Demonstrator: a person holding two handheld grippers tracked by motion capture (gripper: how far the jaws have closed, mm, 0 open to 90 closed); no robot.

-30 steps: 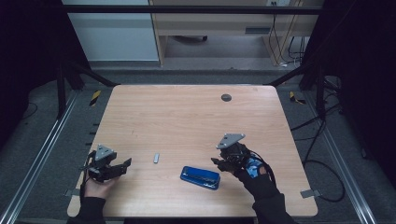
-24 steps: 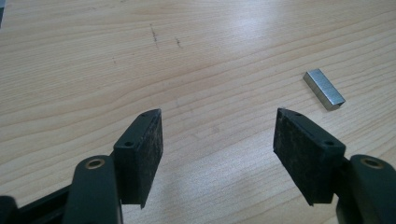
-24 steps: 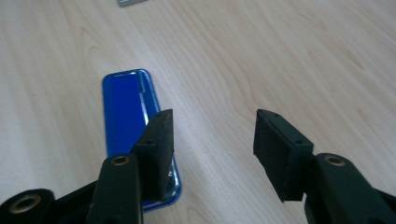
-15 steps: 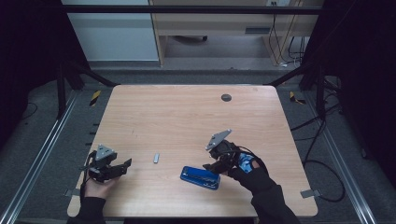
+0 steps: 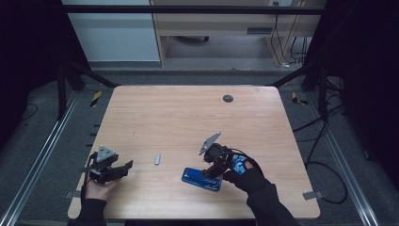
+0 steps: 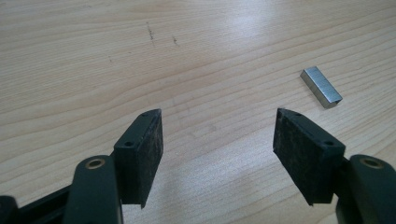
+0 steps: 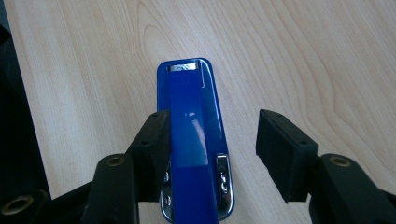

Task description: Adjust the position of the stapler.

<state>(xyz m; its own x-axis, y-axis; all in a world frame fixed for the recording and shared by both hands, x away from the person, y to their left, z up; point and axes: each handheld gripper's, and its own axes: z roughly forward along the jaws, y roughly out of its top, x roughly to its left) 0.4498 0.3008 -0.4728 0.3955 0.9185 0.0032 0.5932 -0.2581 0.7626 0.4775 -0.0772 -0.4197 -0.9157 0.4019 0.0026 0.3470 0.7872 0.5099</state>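
Lowered since a second ago, the right gripper (image 7: 210, 149) is set with jaws apart astride the blue stapler (image 7: 194, 140), ungripped; staple strip (image 6: 321, 87) untouched beyond the open-jawed left gripper (image 6: 217, 149)

The pale wooden worktop (image 5: 188, 117) has a small dark round disc (image 5: 228, 98) near its far edge, right of centre. A few faint dark marks (image 6: 150, 31) show on the wood grain. Metal rails (image 5: 42, 155) run along both sides of the worktop over a grey floor (image 5: 202, 75). Yellow-and-black striped tape (image 5: 95, 98) lies off the far left corner. Black cables (image 5: 324, 141) trail on the floor at the right. Beyond stands a light wooden cabinet (image 5: 211, 23)
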